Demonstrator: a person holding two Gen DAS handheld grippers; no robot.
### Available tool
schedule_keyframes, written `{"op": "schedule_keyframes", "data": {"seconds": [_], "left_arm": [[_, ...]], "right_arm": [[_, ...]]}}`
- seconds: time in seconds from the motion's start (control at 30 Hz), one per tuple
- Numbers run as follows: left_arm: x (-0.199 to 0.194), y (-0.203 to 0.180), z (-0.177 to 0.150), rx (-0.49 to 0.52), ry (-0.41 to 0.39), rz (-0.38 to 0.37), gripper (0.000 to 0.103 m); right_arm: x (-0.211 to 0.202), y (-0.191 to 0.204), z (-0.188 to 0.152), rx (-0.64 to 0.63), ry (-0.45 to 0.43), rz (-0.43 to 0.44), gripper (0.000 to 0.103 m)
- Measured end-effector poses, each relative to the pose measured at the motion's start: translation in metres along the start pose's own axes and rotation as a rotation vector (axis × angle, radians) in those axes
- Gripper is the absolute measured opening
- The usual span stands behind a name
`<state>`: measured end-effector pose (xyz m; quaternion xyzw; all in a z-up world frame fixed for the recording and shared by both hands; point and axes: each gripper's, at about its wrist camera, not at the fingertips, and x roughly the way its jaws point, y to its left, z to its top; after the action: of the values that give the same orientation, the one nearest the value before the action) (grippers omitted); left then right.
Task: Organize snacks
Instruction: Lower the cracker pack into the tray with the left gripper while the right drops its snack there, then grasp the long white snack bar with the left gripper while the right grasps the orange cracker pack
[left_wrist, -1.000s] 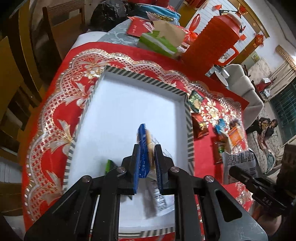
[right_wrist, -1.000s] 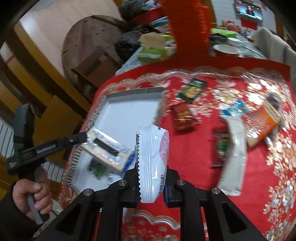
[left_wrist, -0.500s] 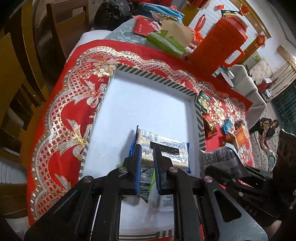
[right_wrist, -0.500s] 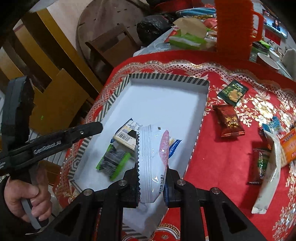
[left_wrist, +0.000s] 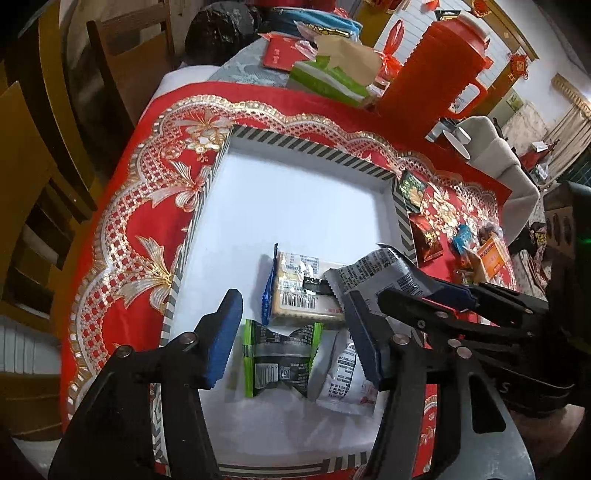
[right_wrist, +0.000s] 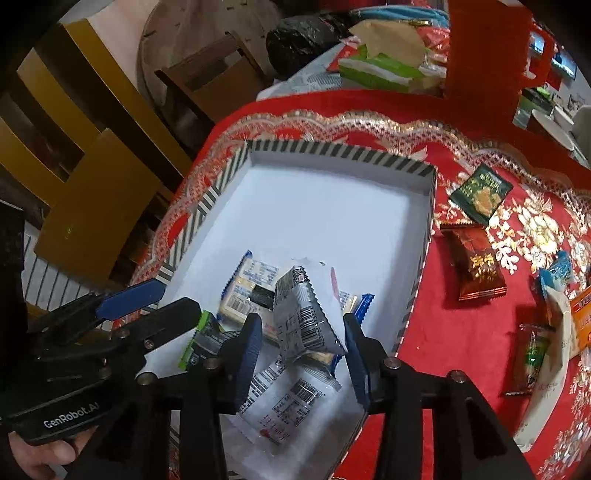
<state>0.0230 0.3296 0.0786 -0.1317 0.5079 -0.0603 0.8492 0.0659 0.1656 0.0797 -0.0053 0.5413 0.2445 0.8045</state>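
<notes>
Orange packet shows whole only from the right wrist.

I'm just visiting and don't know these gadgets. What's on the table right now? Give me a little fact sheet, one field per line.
Setting: table with red and gold cloth
Container: striped-rim tray, white inside
In tray: cracker packet, green-edged packet, white packet
Left gripper: jaws just opened, wide apart over the tray, nothing between them
Right gripper: jaws just opened; silver-white packet between them, tilted, seemingly being let go
On the cloth: dark green packet, red-brown packet, several more beyond
Background: orange jug
</notes>
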Motion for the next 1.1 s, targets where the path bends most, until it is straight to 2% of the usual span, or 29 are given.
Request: {"op": "schedule_keyframes", "data": {"seconds": [0.2,0.37,0.5,0.6,0.73,0.87,0.97,1.1], "left_arm": [[0.007,-0.004,-0.006,-0.028,0.026,0.035,0.062],[0.007,-0.013,-0.010,-0.058,0.027,0.058,0.062],[0.011,-0.037,-0.016,-0.034,0.041,0.061,0.062],[0.017,-0.060,-0.016,-0.011,0.050,0.042,0.062],[0.028,-0.106,-0.015,0.060,0.071,-0.010,0.062],[0.046,-0.168,-0.011,0.161,0.110,-0.074,0.065],[0.067,-0.223,-0.011,0.238,0.154,-0.149,0.065],[0.095,-0.284,-0.013,0.342,0.189,-0.158,0.065]], "right_arm": [[-0.015,-0.009,-0.007,0.029,-0.053,0.013,0.043],[-0.031,-0.033,-0.018,0.079,-0.090,0.027,0.044],[-0.046,-0.057,-0.039,0.124,-0.103,0.062,0.044],[-0.063,-0.083,-0.063,0.171,-0.141,0.041,0.044],[-0.091,-0.145,-0.087,0.287,-0.207,-0.029,0.044],[-0.108,-0.211,-0.104,0.433,-0.227,-0.081,0.044],[-0.116,-0.249,-0.109,0.516,-0.227,-0.086,0.044],[-0.126,-0.278,-0.106,0.564,-0.241,-0.079,0.044]]}}
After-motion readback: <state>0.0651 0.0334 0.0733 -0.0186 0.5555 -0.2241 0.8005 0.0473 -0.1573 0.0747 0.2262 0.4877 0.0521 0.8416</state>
